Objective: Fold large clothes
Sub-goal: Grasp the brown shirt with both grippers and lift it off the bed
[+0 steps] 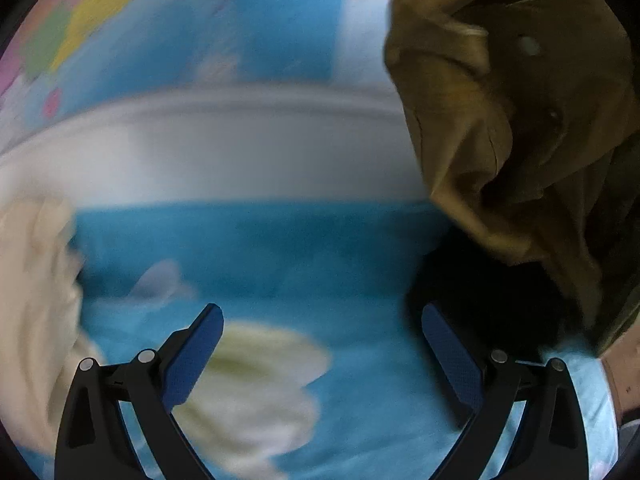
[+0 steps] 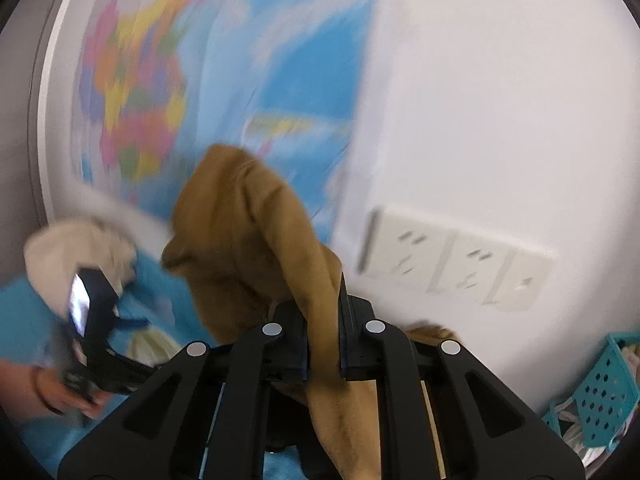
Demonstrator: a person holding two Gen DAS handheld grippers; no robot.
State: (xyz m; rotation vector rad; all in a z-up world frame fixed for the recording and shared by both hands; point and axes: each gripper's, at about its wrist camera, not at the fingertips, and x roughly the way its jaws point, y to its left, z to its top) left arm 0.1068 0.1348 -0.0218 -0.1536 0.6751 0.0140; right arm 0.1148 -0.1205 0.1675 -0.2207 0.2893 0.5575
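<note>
The right gripper (image 2: 323, 328) is pinching a fold of the brown garment (image 2: 256, 240), and the cloth is hanging in the middle of the right wrist view, in front of the colourful wall map (image 2: 152, 80). In the left wrist view the same garment is bunching up at the upper right, above the blue bed cover (image 1: 320, 248). The left gripper (image 1: 322, 354) is standing wide apart at the bottom, with nothing between its fingers. The garment is looking soft, floppy and rather thick, so it is likely sagging wherever nobody is holding it. A good place to grab is probably an edge or corner. No writing can be read; everything is too blurry.
</note>
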